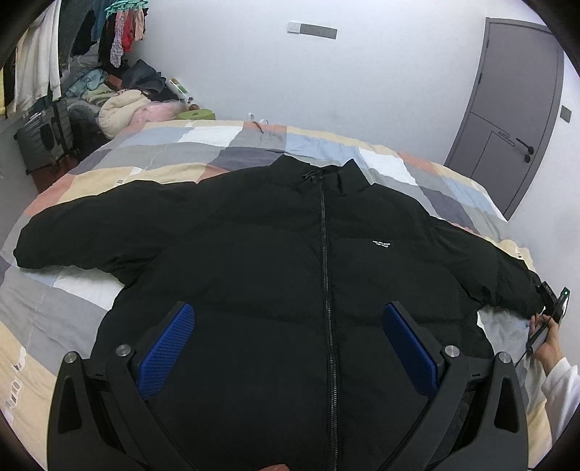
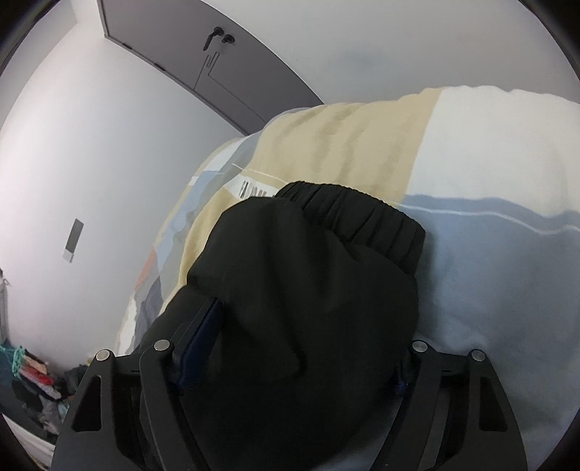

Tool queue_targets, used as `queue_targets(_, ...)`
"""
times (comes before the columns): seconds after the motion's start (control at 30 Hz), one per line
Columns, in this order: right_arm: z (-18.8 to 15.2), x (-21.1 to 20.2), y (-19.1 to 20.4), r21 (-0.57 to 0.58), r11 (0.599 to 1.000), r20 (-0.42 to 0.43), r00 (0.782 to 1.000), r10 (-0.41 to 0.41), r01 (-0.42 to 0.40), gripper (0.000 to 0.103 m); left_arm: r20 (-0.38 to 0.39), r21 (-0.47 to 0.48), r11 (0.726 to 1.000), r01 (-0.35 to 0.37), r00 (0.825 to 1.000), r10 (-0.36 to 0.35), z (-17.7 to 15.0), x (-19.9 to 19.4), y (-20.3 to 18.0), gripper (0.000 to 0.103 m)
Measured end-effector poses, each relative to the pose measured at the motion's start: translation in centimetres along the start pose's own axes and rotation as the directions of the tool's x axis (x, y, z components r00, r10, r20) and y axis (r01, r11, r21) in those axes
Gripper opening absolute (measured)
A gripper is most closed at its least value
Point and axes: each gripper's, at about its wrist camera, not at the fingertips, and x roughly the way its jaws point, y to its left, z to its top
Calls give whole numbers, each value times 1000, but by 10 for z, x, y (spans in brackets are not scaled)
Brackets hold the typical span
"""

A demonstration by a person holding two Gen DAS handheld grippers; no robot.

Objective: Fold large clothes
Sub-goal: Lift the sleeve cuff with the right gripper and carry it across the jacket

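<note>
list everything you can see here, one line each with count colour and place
black puffer jacket: one, black, spread flat front-up on the bed, zipped, sleeves out
elastic sleeve cuff: one, black, ribbed, sleeve end between the right jaws
checked patchwork bed cover: one, cream, grey, blue, white, pink, under the jacket
grey panelled door: one, grey, far right wall
heap of clothes: one pile, mixed colours, far left corner
dark suitcase: one, black, floor left of the bed
wall switch plate: one, grey and white, far wall
left gripper: one, black with blue pads, open above the jacket hem
right gripper: one, black, around the sleeve end
hand: one, white sleeve, at the right gripper
</note>
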Motion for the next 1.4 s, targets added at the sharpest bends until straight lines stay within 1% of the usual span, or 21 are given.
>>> queue_targets(0.13, 4, 3, 1, -7, 1000, 1, 1000, 1, -1, 76, -1, 9, 1000, -8, 1000, 8, -1, -3, 2, 103)
queue_targets(0.2, 6, 4, 2, -5, 1000, -14, 1000, 20, -20, 69, 5, 9, 1000, -10, 1000, 10, 0, -6, 4, 103)
queue_targets(0.27, 6, 4, 6, -21, 1000, -39, 999, 11, -12, 50, 12, -2, 1000, -7, 1000, 7, 2, -10, 8, 103)
queue_targets(0.3, 6, 2, 8, -27, 999, -50, 998, 29, -30, 45, 16, -3, 1000, 1, 1000, -1, 2, -11, 10, 103)
queue_targets(0.37, 6, -4, 15, -52, 998, -67, 997, 38, -42, 27, 13, 10, 1000, 0, 1000, 0, 2, -13, 12, 103)
queue_targets(0.4, 6, -8, 19, -73, 997, -74, 997, 35, -40, 23, 12, 14, 1000, -8, 1000, 8, 2, -14, 12, 103)
queue_targets(0.43, 7, -13, 25, -93, 995, -78, 997, 30, -37, 17, 13, 15, 1000, -12, 1000, 12, 2, -15, 13, 103)
queue_targets(0.47, 9, -20, 31, -113, 993, -75, 997, 23, -32, 13, 12, 14, 1000, -11, 1000, 11, 2, -16, 13, 103)
queue_targets(0.57, 15, -41, 53, -176, 984, -47, 999, -5, -3, 9, 2, 29, 1000, 12, 1000, -12, 2, -24, 12, 103)
queue_targets(0.6, 17, -47, 60, -194, 981, -33, 999, -17, 10, 8, -2, 50, 999, 1, 1000, -1, 2, -26, 9, 103)
queue_targets(0.67, 22, -64, 75, -223, 974, 7, 999, -36, 37, 7, -25, 104, 992, -73, 997, 76, 3, -29, 1, 103)
queue_targets(0.7, 25, -69, 81, -224, 974, 23, 999, -37, 41, 6, -38, 132, 986, -98, 994, 103, 6, -31, -3, 103)
queue_targets(0.73, 27, -76, 88, -227, 973, 40, 998, -40, 48, 6, -49, 148, 985, -90, 994, 99, 8, -33, -7, 103)
queue_targets(0.83, 31, -92, 105, -243, 969, 68, 997, -35, 50, 5, -65, 151, 988, -43, 996, 54, 9, -41, -10, 103)
queue_targets(0.93, 30, -114, 128, -273, 961, 93, 995, -23, 48, 5, -47, 202, 978, -44, 997, 55, 6, -54, -15, 103)
queue_targets(1.0, 31, -130, 145, -294, 955, 112, 994, -5, 38, 5, -25, 222, 973, -64, 997, 71, 6, -64, -14, 103)
queue_targets(1.07, 32, -149, 161, -317, 948, 129, 991, 19, 23, 5, -16, 203, 976, -76, 997, 81, 7, -78, -10, 103)
queue_targets(1.13, 32, -165, 185, -348, 937, 146, 988, 47, 6, 5, 8, 194, 980, -47, 999, 46, 10, -93, -5, 103)
queue_targets(1.2, 30, -181, 211, -380, 925, 159, 984, 78, -12, 5, 28, 193, 981, -34, 999, 29, 11, -105, 0, 103)
queue_targets(1.3, 18, -204, 254, -440, 898, 183, 978, 101, -11, 6, 59, 180, 982, -56, 997, 47, 10, -114, 11, 103)
queue_targets(1.4, 2, -223, 292, -497, 867, 180, 972, 152, -44, 6, 51, 166, 985, -43, 998, 35, 8, -116, 23, 103)
